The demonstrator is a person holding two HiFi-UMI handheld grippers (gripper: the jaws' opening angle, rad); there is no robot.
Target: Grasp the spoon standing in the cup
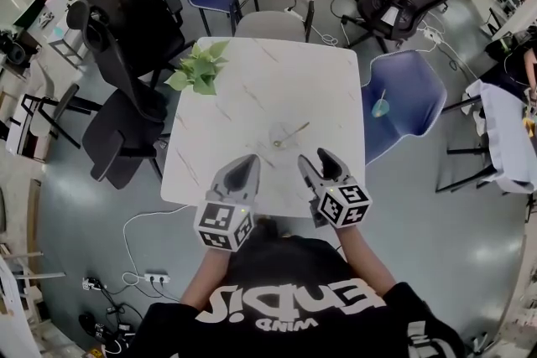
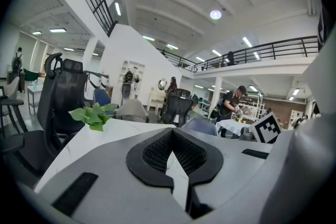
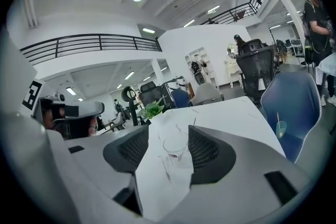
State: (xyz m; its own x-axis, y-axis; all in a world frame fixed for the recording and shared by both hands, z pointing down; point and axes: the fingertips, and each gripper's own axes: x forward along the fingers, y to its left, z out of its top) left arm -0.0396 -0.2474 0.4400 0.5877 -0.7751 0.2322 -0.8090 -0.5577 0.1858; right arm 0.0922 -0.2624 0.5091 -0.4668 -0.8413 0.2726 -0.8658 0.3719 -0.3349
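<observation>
Standing tilted in the clear glass cup (image 1: 281, 138) on the counter (image 1: 252, 80), the spoon (image 1: 295, 129) was just ahead of the right tool (image 1: 315, 157), whose jaws gaped empty and would best pinch the handle above the rim without nudging glass; the left tool (image 1: 247, 160) had its jaws together

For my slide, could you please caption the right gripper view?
Open right claw lined up on clear cup with spoon.
</observation>
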